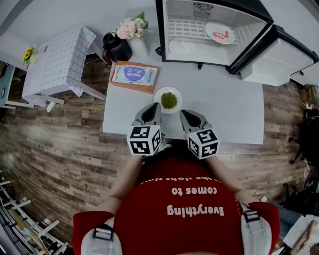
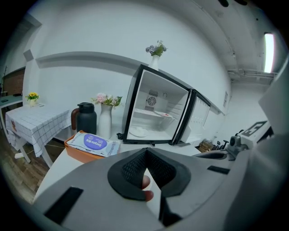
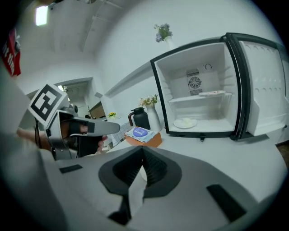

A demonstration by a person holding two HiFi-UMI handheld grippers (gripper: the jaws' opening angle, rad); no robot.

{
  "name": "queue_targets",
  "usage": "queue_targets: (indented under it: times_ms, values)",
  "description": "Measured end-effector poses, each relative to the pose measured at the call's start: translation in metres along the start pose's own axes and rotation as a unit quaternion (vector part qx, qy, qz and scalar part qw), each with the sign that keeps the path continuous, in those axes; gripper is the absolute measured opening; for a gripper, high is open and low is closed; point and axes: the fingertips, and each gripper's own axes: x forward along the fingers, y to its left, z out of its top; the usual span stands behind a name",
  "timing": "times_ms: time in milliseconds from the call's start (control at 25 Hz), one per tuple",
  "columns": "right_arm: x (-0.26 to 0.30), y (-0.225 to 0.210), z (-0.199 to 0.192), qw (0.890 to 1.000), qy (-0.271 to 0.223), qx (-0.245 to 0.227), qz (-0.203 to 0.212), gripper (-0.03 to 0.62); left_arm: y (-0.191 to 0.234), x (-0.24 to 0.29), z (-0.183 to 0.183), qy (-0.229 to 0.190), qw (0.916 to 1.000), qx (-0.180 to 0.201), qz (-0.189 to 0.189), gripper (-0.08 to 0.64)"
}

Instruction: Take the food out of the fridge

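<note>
Open fridge (image 1: 234, 12) at far edge of tabletop (image 1: 224, 109), door swung wide, presumably for easy reach.

Inside, on upper shelf: plate of reddish food (image 1: 220, 34), not yet taken out. Below it, on fridge floor: pale plate (image 1: 182, 48), contents unreadable.

In front of fridge, well clear of it: plate of green food (image 1: 168, 100), probably already unloaded. Front-left of fridge: orange tray (image 1: 130, 85) with wipes pack (image 1: 134, 73) on top.

Left claw (image 2: 145, 155) and right claw (image 3: 142, 155) both pinched closed, gripping nothing. Side by side, farther from fridge than the green plate, pointing toward fridge. Likely poised for a reach to the upper shelf.
</note>
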Motion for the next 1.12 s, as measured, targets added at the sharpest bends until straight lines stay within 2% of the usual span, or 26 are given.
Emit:
queue_targets:
  times_ms: [120, 200, 360, 720, 880, 1120]
  values:
    - [0.004, 0.005, 0.004, 0.999, 0.004, -0.05, 0.002, 0.015, -0.009, 0.002, -0.001, 0.005, 0.9999, 0.011, -0.008, 0.0]
    - [0.008, 0.006, 0.012, 0.998, -0.001, -0.058, 0.009, 0.015, -0.013, 0.007, -0.001, 0.008, 0.9998, 0.016, -0.011, 0.0]
    - [0.008, 0.001, 0.02, 0.998, -0.008, -0.053, 0.014, 0.015, -0.024, 0.016, 0.005, 0.005, 0.9992, 0.031, -0.023, 0.0]
    - [0.012, -0.031, 0.025, 1.0, -0.005, -0.021, 0.012, 0.014, -0.035, 0.04, 0.026, -0.007, 0.9975, 0.067, -0.023, 0.0]
    - [0.014, -0.046, 0.028, 1.0, 0.006, -0.028, 0.002, 0.015, -0.04, 0.052, 0.033, -0.004, 0.9966, 0.077, -0.029, 0.0]
    - [0.009, -0.081, 0.047, 1.0, -0.01, -0.007, -0.025, 0.015, -0.051, 0.071, 0.048, -0.006, 0.9953, 0.086, -0.043, 0.0]
